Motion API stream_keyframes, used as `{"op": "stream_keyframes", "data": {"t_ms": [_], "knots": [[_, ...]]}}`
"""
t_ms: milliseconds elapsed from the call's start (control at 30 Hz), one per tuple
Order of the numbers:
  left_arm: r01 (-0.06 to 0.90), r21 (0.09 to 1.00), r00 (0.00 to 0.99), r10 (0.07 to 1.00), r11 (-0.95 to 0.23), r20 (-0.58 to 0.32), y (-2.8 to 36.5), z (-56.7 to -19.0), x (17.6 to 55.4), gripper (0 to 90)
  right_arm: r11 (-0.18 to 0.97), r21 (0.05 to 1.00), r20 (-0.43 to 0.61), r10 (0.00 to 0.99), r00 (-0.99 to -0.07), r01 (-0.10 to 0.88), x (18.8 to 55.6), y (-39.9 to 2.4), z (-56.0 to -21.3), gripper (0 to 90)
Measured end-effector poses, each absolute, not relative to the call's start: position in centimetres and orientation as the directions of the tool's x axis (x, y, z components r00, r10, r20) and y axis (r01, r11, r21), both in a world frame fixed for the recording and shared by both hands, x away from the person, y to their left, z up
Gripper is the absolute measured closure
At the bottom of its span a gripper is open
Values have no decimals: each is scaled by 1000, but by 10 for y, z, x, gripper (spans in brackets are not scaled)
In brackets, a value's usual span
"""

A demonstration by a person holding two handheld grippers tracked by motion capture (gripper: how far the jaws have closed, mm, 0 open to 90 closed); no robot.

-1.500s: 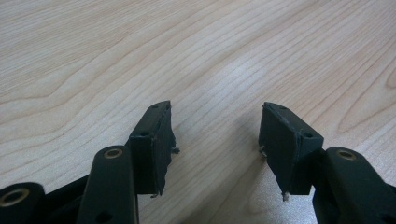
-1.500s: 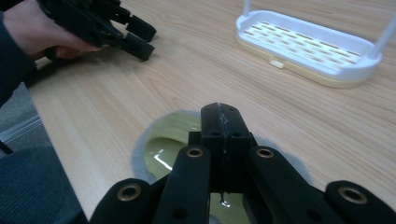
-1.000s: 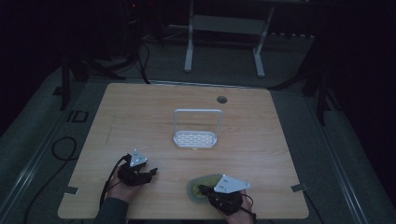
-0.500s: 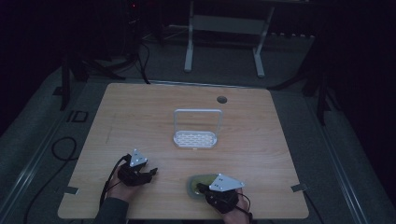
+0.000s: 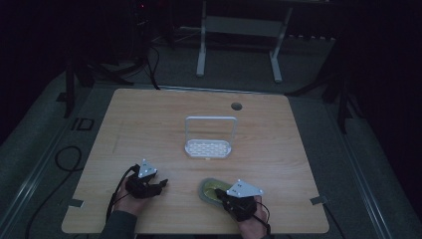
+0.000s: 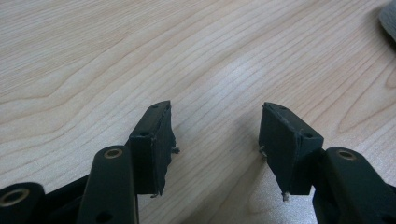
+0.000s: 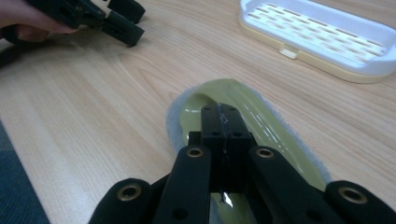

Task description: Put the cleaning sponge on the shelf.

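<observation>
Near the surface's (image 5: 149, 119) front edge, my right gripper (image 7: 223, 125) has its jaws clenched, tips over a yellow-green sponge pad (image 7: 261, 126) with a grey fringe. My left gripper (image 6: 215, 140) rests toward the front left corner, jaws released, nothing between them. A white slotted soap dish (image 5: 207, 148) sits mid-surface.

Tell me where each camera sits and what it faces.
High view: above the near edge, looking down on the table, both hands and forearms.
Left gripper view: rides the left gripper, open fingers over bare wood.
Right gripper view: rides the right gripper, fingers together over the sponge.
Shared: high and right show the white rack.
</observation>
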State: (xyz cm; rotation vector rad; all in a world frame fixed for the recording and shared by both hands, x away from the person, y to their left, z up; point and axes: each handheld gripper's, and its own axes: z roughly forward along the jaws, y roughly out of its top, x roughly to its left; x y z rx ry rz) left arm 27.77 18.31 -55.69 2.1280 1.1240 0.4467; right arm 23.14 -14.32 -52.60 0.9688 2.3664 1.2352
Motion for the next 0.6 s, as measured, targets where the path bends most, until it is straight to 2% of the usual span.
{"op": "stream_keyframes", "data": {"t_ms": [600], "knots": [[589, 705, 568, 823, -395, -13, 183, -557, 278, 447, 375, 806, 37, 740, -672, 458, 241, -156, -524, 900]]}}
